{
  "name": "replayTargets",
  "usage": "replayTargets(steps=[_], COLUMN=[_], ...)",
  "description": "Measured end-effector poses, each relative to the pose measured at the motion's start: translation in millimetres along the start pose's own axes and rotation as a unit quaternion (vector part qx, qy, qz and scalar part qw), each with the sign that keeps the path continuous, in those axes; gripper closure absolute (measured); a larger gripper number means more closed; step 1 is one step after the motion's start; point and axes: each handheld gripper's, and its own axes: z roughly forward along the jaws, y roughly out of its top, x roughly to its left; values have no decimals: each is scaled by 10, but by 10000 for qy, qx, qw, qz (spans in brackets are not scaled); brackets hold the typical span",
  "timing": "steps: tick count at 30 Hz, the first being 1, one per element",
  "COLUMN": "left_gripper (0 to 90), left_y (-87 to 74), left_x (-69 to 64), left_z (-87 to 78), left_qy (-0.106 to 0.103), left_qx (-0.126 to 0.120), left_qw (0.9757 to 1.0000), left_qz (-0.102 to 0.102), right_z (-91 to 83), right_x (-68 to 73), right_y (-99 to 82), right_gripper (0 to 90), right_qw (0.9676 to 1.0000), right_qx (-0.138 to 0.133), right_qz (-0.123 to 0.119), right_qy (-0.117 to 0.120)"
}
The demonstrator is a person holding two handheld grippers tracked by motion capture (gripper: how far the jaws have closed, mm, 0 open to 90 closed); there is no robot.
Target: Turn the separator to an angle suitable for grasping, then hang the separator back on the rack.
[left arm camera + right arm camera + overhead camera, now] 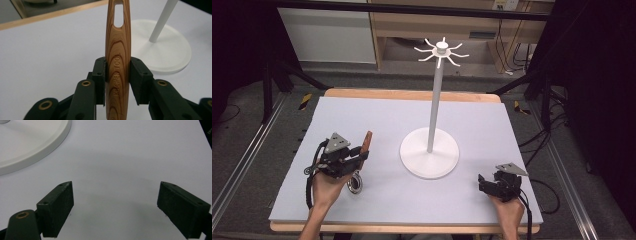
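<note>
My left gripper [362, 152] clamped the wooden-handled kitchen tool [118, 62], raised just left of the hook stand [430, 150]. My right gripper [488, 184] waited wide open, right of the stand's base. Next, I judged, its hanging slot must reach a top hook.

Pale grey table [377, 120] with white round-based hook stand [430, 152] near its middle.

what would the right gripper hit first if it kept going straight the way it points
Probably nothing soon: the open right gripper faces bare table, with the white stand base off to one side of its line.
</note>
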Motion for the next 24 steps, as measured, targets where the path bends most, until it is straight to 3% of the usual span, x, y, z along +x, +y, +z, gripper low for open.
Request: replayTargets(steps=[4,11,15,24], left_gripper=[671,671,671,671], left_y=[7,34,59,98], left_x=[-20,-32,-38,-62], left_z=[-89,-202,-326,-468], left_qy=[13,0,17,-69], left_qx=[-446,-819,-1189,-1517], left_qw=[9990,9966,9929,9884], left_qz=[20,1,-43,-55], right_z=[-2,-1,5,1], right_x=[-4,-1,2,3], right_y=[0,4,5,6], right_gripper=[142,142,142,142], right_qw=[10000,10000,10000,10000], right_qx=[-7,-3,-3,-3], right_qz=[-2,-9,-15,-4], right_qy=[-8,-23,-47,-38])
